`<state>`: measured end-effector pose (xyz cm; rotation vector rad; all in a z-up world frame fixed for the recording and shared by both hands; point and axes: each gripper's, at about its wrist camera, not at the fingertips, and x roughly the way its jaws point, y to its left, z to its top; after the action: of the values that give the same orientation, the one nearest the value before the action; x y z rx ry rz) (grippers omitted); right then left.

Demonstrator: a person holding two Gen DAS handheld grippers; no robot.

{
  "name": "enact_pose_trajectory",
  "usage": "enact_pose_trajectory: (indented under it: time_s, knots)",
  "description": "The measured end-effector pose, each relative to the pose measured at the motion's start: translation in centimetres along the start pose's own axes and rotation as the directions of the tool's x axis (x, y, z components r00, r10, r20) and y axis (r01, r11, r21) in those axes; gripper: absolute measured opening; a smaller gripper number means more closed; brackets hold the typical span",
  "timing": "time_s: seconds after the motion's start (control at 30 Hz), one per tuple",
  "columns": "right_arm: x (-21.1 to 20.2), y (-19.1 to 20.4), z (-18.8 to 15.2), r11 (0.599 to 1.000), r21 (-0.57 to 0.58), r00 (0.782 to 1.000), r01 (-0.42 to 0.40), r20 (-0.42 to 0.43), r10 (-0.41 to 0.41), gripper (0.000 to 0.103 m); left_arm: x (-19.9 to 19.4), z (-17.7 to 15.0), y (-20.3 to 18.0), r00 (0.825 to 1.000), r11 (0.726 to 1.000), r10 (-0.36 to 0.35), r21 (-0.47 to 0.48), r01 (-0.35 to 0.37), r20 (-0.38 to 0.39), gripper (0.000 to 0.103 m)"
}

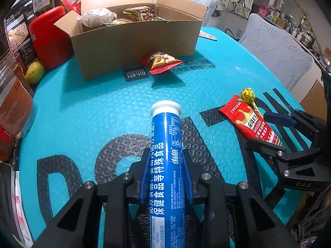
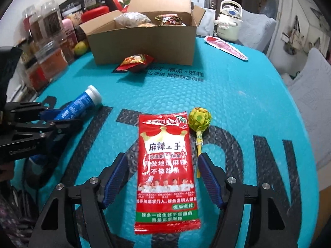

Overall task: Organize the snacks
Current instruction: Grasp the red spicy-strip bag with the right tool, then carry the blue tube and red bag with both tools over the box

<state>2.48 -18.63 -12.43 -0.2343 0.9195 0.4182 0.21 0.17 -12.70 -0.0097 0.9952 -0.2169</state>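
Open cardboard box [image 1: 132, 41] at the far side of the teal table [image 1: 93, 107], flaps up, holding several wrapped snacks: a pale crinkled packet [image 1: 97, 16] at its left, a gold-and-red one [image 1: 142, 13] at its right, more between them, too hidden to tell. Just in front of the box, touching or nearly so, a small red snack pouch [image 1: 161, 62]. Left tongs [image 1: 166, 177] clenched on a blue tube [image 1: 167, 161] with a white cap, cap end pointing toward the box. Right tongs [image 2: 162, 177] parted and astride a red spicy-strip packet [image 2: 166, 171] lying flat on the table, pads not pressing it. Beside that packet, a yellow-green lollipop [image 2: 199, 119], its stick against the right pad. Jars [image 2: 49, 20] crowding the table's left edge.
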Motion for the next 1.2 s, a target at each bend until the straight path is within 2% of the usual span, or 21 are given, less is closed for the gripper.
enact_pose_trajectory:
  time_s: [0.1, 0.27, 0.53, 0.57, 0.6, 0.7, 0.83, 0.97, 1.2]
  knots:
    - [0.3, 0.9, 0.1, 0.997, -0.058, 0.998, 0.056, -0.007, -0.056, 0.07, 0.1, 0.1, 0.0, 1.0, 1.0, 0.002, -0.007, -0.002, 0.001, 0.028]
    - [0.1, 1.0, -0.2, 0.999, -0.037, 0.999, -0.006, -0.033, 0.005, 0.061, 0.1, 0.3, 0.3, 1.0, 1.0, -0.009, -0.024, 0.009, 0.001, 0.029]
    - [0.4, 0.9, -0.1, 1.0, -0.02, 1.0, -0.022, -0.021, 0.021, 0.065, 0.2, 0.3, 0.3, 1.0, 1.0, -0.004, -0.012, 0.004, 0.004, 0.029]
    - [0.3, 1.0, -0.1, 1.0, -0.018, 1.0, -0.017, -0.014, 0.017, 0.062, 0.2, 0.4, 0.3, 1.0, 1.0, -0.006, -0.015, 0.007, 0.006, 0.028]
    - [0.2, 1.1, -0.1, 1.0, -0.013, 1.0, -0.014, -0.007, 0.014, 0.054, 0.2, 0.4, 0.3, 1.0, 1.0, -0.007, -0.016, 0.007, 0.007, 0.029]
    - [-0.1, 1.2, -0.2, 1.0, -0.001, 1.0, -0.006, 0.009, 0.006, 0.046, 0.1, 0.3, 0.2, 1.0, 1.0, -0.007, -0.015, 0.007, 0.014, 0.029]
    - [-0.4, 0.6, -0.3, 0.998, 0.056, 1.0, -0.022, 0.019, 0.021, 0.045, -0.2, -0.1, 0.4, 0.999, 0.999, -0.029, -0.027, 0.03, 0.017, 0.028]
    - [-1.2, -0.1, -0.4, 0.989, 0.127, 0.997, -0.074, 0.044, 0.069, 0.044, -0.9, -0.2, 0.4, 0.998, 0.998, -0.055, -0.031, 0.056, 0.029, 0.028]
    - [-2.8, 0.3, 0.0, 0.981, 0.15, 0.99, -0.123, 0.083, 0.111, 0.044, -2.7, 0.4, 0.3, 0.995, 0.997, -0.073, -0.03, 0.075, 0.069, 0.028]
